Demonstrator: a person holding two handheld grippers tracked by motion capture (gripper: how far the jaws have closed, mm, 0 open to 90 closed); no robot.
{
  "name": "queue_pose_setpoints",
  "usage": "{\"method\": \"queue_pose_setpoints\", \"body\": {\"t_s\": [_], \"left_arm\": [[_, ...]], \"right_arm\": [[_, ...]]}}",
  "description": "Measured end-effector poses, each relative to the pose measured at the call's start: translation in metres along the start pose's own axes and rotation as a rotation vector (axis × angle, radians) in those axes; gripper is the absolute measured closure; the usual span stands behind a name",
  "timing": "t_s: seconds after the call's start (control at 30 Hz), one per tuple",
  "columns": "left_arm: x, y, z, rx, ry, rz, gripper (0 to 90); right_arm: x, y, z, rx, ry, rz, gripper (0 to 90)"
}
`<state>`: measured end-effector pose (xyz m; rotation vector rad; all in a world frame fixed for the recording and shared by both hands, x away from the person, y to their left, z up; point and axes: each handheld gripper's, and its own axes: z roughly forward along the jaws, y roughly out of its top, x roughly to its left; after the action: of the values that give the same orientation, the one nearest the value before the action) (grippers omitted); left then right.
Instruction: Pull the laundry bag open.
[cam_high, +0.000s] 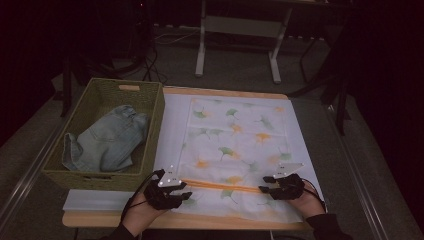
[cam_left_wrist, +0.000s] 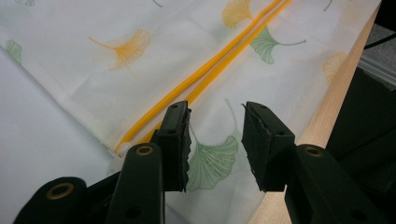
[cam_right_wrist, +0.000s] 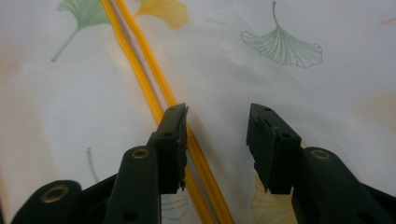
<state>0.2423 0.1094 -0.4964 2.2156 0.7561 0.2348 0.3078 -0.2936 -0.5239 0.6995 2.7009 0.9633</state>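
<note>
Jaws released on your left gripper (cam_left_wrist: 215, 140) and right gripper (cam_right_wrist: 217, 142), poised beside the yellow zipper (cam_high: 220, 185); laundry bag (cam_high: 235, 145) ungrasped, jeans (cam_high: 105, 140) unloaded.

There are no words, numbers, labels or signs to read in any of the pictures.
</note>
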Motion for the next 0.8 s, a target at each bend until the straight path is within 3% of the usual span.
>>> {"method": "queue_pose_setpoints", "body": {"t_s": [0.23,0.37,0.67,0.8], "left_arm": [[-0.001,-0.001,0.002,0.001,-0.003,0.011,61.0],[-0.002,-0.001,0.003,0.011,-0.004,0.022,61.0],[-0.003,-0.002,0.005,0.018,-0.011,0.028,61.0],[-0.003,-0.002,0.005,0.015,-0.015,0.030,60.9]], "right_arm": [[-0.001,0.002,0.002,0.006,-0.025,-0.023,55.4],[-0.003,0.004,0.003,0.011,-0.078,-0.046,53.7],[-0.013,0.006,0.005,0.017,-0.081,0.001,52.4],[-0.015,0.008,0.006,0.029,-0.050,0.022,67.1]]}}
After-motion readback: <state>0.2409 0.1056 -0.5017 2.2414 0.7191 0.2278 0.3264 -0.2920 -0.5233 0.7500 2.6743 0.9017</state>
